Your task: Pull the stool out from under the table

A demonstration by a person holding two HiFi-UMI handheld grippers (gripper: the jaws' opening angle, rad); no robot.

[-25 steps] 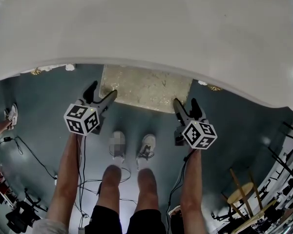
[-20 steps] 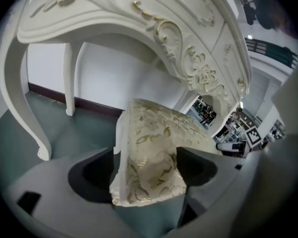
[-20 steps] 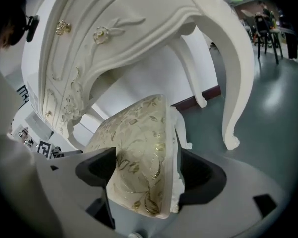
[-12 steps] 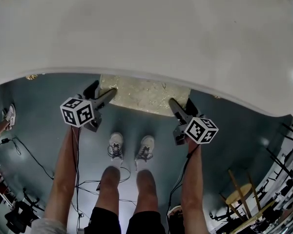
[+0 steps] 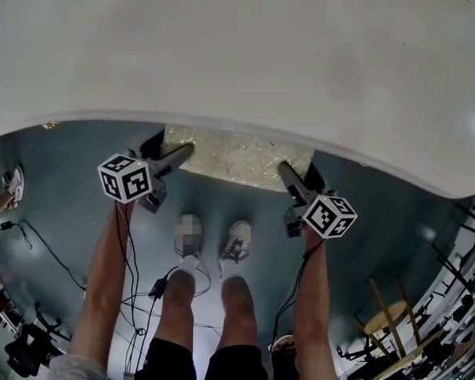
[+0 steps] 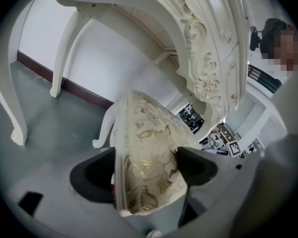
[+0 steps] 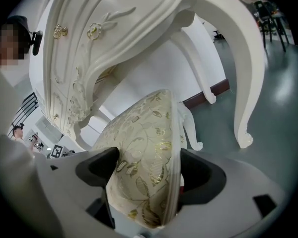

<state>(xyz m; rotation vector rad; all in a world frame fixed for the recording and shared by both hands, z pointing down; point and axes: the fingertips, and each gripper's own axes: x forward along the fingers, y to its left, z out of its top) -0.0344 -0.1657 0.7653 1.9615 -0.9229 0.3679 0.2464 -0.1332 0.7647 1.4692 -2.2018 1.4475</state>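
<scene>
straddling stool (image 5: 237, 157): left tool (image 6: 146, 170), just opened, right tool (image 7: 149, 172)

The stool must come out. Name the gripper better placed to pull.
Right, narrowly: the stool seat fills the right gripper; the left gripper has just been opening its jaws around the other corner.
</scene>
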